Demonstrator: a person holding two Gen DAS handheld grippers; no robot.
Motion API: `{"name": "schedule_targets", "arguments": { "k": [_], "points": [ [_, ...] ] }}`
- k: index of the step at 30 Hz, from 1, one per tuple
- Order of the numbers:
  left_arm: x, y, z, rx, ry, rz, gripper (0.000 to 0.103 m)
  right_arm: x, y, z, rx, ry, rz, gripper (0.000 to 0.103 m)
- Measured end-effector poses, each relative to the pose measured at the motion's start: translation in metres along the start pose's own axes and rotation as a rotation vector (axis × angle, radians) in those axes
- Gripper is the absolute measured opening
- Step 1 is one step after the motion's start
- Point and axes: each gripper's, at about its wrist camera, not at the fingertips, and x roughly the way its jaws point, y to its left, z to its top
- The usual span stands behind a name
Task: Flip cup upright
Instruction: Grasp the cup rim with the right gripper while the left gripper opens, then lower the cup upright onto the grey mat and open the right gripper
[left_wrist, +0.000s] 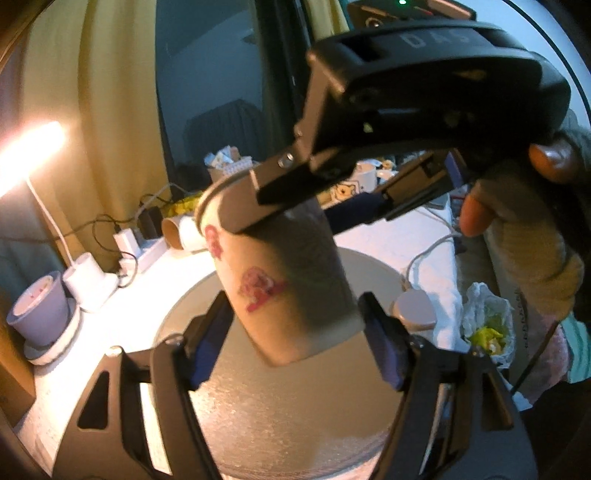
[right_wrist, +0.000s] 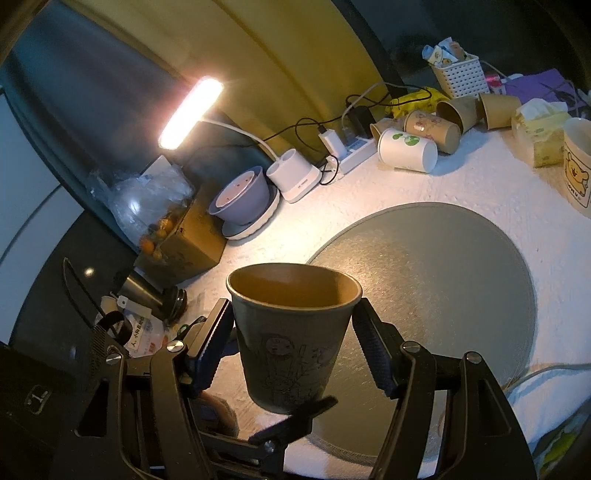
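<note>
While the white textured counter (right_wrist: 461, 184) carries clutter along its far edge, its middle holds a round grey mat (right_wrist: 443, 266), apparently kept bare as a landing spot. Above that mat the cup (right_wrist: 291, 332) hangs in the air, touching neither mat nor counter. In the right wrist view its mouth faces up and its base points down, so I judge the flip nearly done, with only the setting down left. The right gripper (right_wrist: 291, 354) stands with its fingers (right_wrist: 373, 354) to either side of the cup's upper wall; in the left wrist view its upper finger lies across the cup near the rim, and it appears to be gripping the cup, which fits the cup staying aloft at a slight lean. The left gripper (left_wrist: 295, 343) has its fingers (left_wrist: 384, 350) spread wide on both sides of the cup's lower end without clear contact, seemingly released and waiting to steady it. Brown paper makes up the cup, its inside plain tan, with a rolled rim, a red printed figure on one side and a line-drawn cartoon figure on the other. Behind, a lit desk lamp (right_wrist: 192, 110) throws warm light, and several spare paper cups (right_wrist: 424, 136) lie on their sides.
</note>
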Motion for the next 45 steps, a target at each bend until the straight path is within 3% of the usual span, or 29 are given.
{"name": "schedule_targets", "arguments": {
  "k": [6, 21, 29, 34, 45],
  "points": [
    [0.011, 0.013, -0.006, -0.089, 0.075, -0.026, 0.078, 0.005, -0.005, 0.007, -0.021, -0.017, -0.031, 0.070],
    [0.038, 0.097, -0.028, -0.387, 0.234, 0.014, 0.078, 0.061, -0.026, 0.038, -0.165, -0.013, -0.277, 0.070],
    [0.046, 0.132, -0.040, -0.531, 0.251, 0.040, 0.078, 0.082, -0.023, 0.039, -0.292, -0.035, -0.412, 0.070],
    [0.048, 0.141, -0.042, -0.577, 0.265, 0.049, 0.078, 0.090, -0.021, 0.032, -0.371, -0.062, -0.531, 0.070],
    [0.039, 0.138, -0.035, -0.574, 0.242, 0.050, 0.078, 0.086, -0.022, 0.017, -0.352, -0.062, -0.559, 0.070]
  ]
}}
